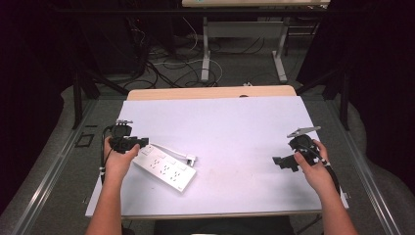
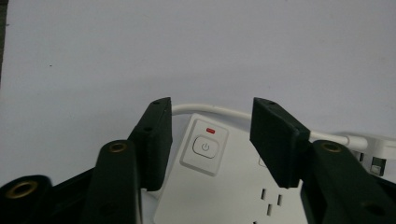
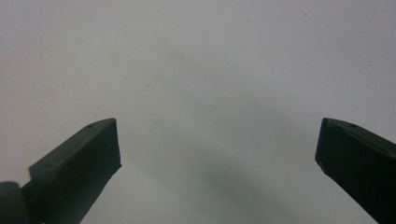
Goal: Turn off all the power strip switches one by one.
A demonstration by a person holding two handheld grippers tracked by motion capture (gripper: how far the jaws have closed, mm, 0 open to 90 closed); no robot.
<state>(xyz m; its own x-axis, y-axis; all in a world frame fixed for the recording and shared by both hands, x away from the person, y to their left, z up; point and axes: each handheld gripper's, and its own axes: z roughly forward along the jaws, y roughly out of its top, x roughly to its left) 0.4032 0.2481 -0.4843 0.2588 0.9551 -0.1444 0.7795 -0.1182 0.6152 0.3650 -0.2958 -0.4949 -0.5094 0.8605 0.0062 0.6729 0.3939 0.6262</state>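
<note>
Power strip (image 1: 164,167) lies slantwise on the left half of the white table sheet (image 1: 230,122), its switch end toward the left gripper (image 1: 128,142) and its white cord (image 1: 171,151) curling off to a plug (image 1: 191,159) just beside it. In the left gripper view the two black jaws straddle that switch end, one on each long side by the power button (image 2: 204,148); they stand half spread, and I cannot tell whether the pads already press on the plastic. To take it well, I judge the jaws should close squarely on the flat side walls, staying clear of the button and of the cord that runs just behind them, so the strip does not twist out when lifted by one end. The right gripper (image 1: 285,162) hangs over bare sheet, well apart from the strip, its jaws wide and holding nothing. Room is generous: the middle and far part of the sheet are bare, while the strip's near corner lies not far from the front edge (image 1: 215,214), so any slide is better made away from the person.
</note>
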